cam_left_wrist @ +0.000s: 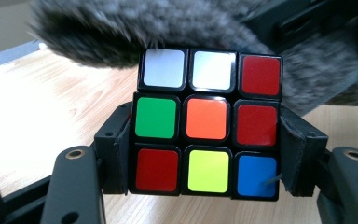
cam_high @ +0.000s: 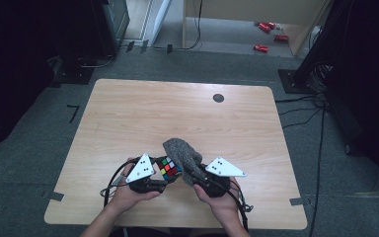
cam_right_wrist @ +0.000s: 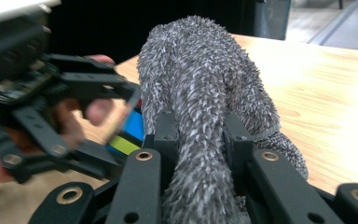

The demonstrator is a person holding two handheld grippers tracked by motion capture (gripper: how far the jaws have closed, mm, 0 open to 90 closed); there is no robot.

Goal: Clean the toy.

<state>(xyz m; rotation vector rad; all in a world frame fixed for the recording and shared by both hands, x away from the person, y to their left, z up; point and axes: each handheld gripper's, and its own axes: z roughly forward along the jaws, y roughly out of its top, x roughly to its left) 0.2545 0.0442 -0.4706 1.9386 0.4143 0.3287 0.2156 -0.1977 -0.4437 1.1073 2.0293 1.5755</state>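
A scrambled Rubik's cube (cam_left_wrist: 208, 125) with an orange centre tile is clamped at its sides between the pads of my left gripper (cam_left_wrist: 207, 154). In the high view the cube (cam_high: 170, 168) is held just above the table near its front edge, with the left gripper (cam_high: 154, 174) at its left. My right gripper (cam_right_wrist: 199, 140) is shut on a fuzzy grey cloth (cam_right_wrist: 200, 84), which rises between its jaws and droops over the cube's far side. From above, the cloth (cam_high: 183, 152) arches over the cube from the right gripper (cam_high: 197, 177).
The wooden table (cam_high: 177, 118) has a small dark round cap (cam_high: 218, 98) near its far edge. Several red objects (cam_high: 266, 34) lie on the floor beyond. Dark equipment and cables (cam_high: 316, 98) stand to the right of the table.
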